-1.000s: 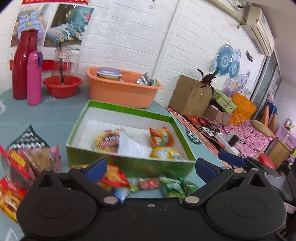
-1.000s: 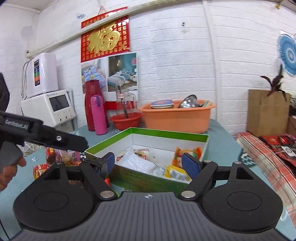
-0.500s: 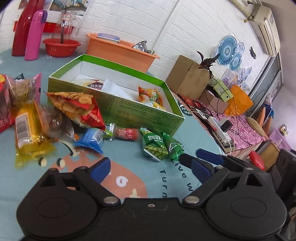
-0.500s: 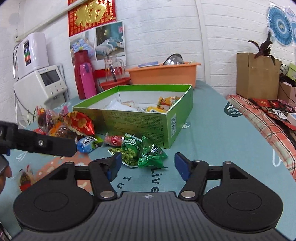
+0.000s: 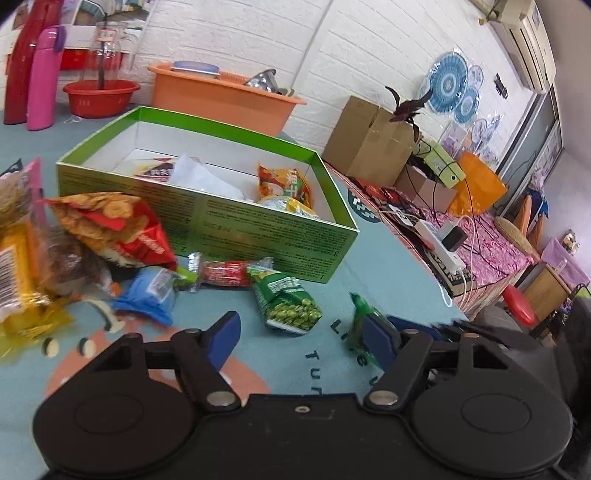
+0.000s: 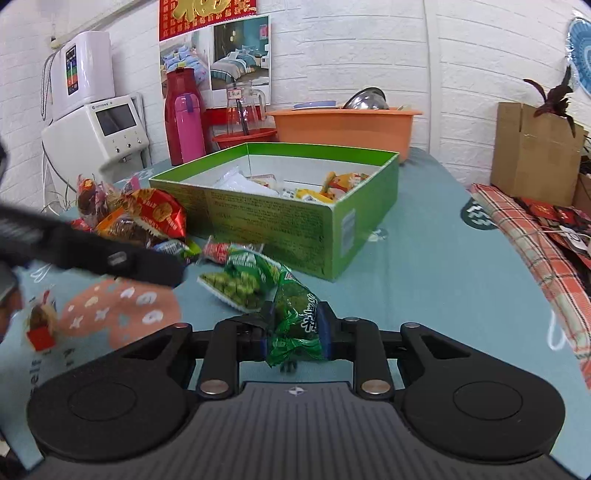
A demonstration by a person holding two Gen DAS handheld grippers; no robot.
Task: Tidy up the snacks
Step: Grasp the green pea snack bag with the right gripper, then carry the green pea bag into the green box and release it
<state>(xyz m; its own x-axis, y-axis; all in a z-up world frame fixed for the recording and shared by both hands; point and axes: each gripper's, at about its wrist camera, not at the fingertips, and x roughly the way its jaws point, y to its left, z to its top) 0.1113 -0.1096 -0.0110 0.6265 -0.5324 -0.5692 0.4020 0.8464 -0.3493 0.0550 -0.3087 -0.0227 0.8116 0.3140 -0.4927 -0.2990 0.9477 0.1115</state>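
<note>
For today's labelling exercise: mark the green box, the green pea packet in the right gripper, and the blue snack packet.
green box (image 6: pixel 280 225), right wrist view, front wall.
green pea packet (image 6: pixel 295 317), right wrist view, crumpled middle.
blue snack packet (image 5: pixel 147 295), left wrist view, packet centre.

The teal cloth (image 5: pixel 369 266) covering the desk carries dark letters, of which "TUR" and part of "Li" can be read. The red wall hanging (image 6: pixel 207 14) bears a large gold "福". Print on the green box (image 6: pixel 273 225) and the snack packets is too small to read.

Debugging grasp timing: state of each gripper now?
Left gripper: open, closing slightly, nothing between its jaws.
Right gripper: closing on green snack packet.
</note>
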